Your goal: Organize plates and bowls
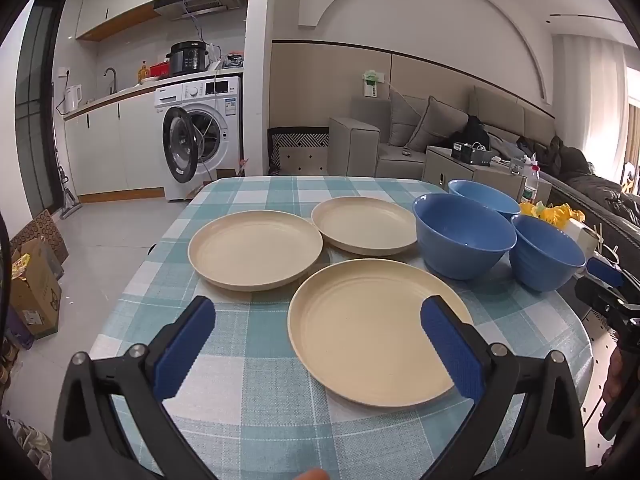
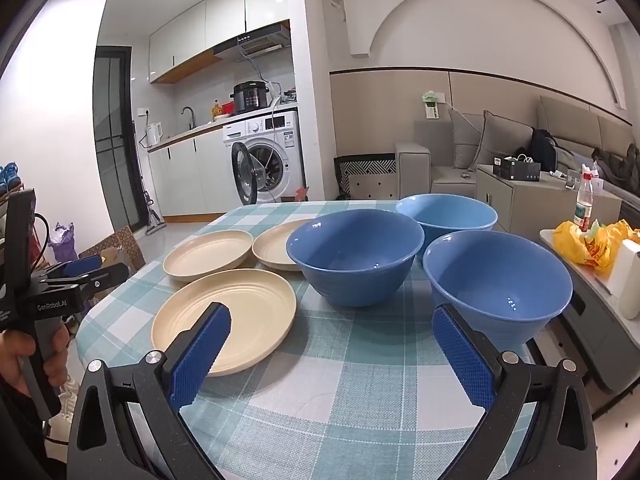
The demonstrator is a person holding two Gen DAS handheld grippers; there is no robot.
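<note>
Three cream plates lie on a teal checked tablecloth (image 1: 264, 364): a near plate (image 1: 372, 328) (image 2: 240, 316), a far left plate (image 1: 256, 250) (image 2: 208, 254) and a far right plate (image 1: 364, 226) (image 2: 272, 250). To their right stand three blue bowls: a middle bowl (image 1: 464, 234) (image 2: 356, 254), a far bowl (image 1: 482, 196) (image 2: 446, 214) and a near right bowl (image 1: 548, 254) (image 2: 496, 284). My left gripper (image 1: 318, 312) hovers open just before the near plate. My right gripper (image 2: 332, 320) is open in front of the bowls, holding nothing.
The table's left edge drops to a tiled floor with cardboard boxes (image 1: 34, 280). A low side table with a yellow bag (image 2: 588, 240) and a bottle (image 2: 584, 204) stands at the right. Behind are a washing machine (image 1: 200, 140) and a grey sofa (image 1: 440, 128).
</note>
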